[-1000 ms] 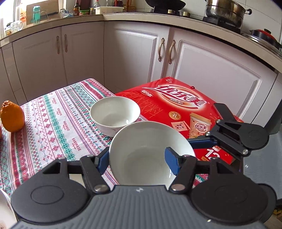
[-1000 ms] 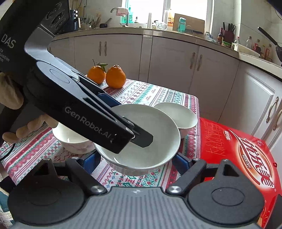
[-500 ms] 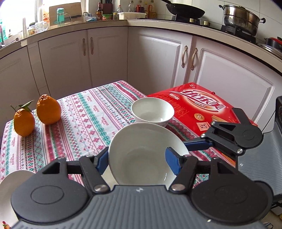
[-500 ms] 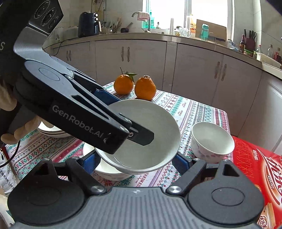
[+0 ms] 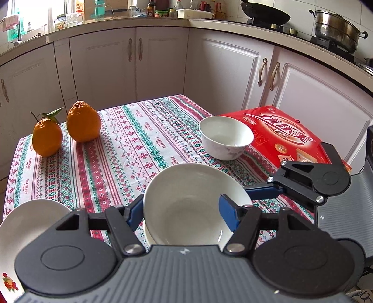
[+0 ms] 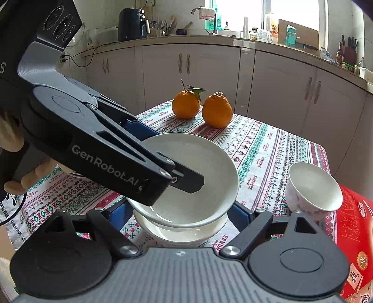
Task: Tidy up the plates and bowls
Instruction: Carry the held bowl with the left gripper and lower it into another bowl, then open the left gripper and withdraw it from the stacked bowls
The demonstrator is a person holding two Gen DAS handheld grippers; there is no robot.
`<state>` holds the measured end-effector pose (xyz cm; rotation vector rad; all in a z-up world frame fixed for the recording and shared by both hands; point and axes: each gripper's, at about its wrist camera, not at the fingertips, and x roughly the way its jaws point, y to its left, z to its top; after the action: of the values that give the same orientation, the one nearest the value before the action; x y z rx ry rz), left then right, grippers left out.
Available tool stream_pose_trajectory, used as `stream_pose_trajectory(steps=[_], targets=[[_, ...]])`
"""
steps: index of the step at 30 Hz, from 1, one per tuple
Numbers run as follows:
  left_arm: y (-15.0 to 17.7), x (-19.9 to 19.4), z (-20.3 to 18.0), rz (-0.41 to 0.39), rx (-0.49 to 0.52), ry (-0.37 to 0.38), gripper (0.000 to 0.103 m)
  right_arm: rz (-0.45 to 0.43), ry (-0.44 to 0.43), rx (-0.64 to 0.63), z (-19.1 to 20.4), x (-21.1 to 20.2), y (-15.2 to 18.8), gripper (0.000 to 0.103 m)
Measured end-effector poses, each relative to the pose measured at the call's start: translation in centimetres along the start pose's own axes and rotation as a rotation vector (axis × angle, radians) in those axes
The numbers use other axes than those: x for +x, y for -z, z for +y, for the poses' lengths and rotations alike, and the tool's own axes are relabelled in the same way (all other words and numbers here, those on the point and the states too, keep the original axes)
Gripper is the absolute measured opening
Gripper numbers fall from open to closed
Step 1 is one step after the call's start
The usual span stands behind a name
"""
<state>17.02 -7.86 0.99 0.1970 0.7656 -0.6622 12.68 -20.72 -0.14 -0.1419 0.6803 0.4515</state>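
Left wrist view: kitchen, white cabinets, wok [image 5: 265,14] and steel pot [image 5: 335,26] on the stove. Counter [image 5: 130,149] carries a patterned cloth printed "HANDMADE". Left hand-held gripper [image 5: 184,212] is clamped on the white bowl [image 5: 186,205], held mouth-up and tilted toward the camera; blue right hand-held gripper finger [image 5: 263,193] touches its far rim. Small bowl [image 5: 226,137] sits upright beside a red gift box [image 5: 284,135] with Chinese lettering.

Right wrist view: right hand-held gripper [image 6: 177,214] grips the same bowl from both sides, above a stack of bowls [image 6: 177,233]. "GenRobot.AI" is on the left unit. Two oranges [image 6: 202,108] are behind.
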Motion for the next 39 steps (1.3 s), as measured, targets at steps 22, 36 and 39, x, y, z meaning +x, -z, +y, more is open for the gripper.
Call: stream_pose_trajectory(steps=[22, 36, 39], targets=[[1.0, 1.5, 0.6, 0.019, -0.016, 0.016, 0.066, 0.030, 0.005, -0.001, -0.1, 1.0, 0.5, 0.090], [1.3, 2.1, 0.7, 0.026, -0.018, 0.021, 0.069, 0.025, 0.001, 0.008, -0.3, 1.0, 0.5, 0.091], [1.4, 2.2, 0.7, 0.024, -0.020, 0.026, 0.074, 0.024, -0.001, 0.013, -0.4, 0.9, 0.6, 0.091]])
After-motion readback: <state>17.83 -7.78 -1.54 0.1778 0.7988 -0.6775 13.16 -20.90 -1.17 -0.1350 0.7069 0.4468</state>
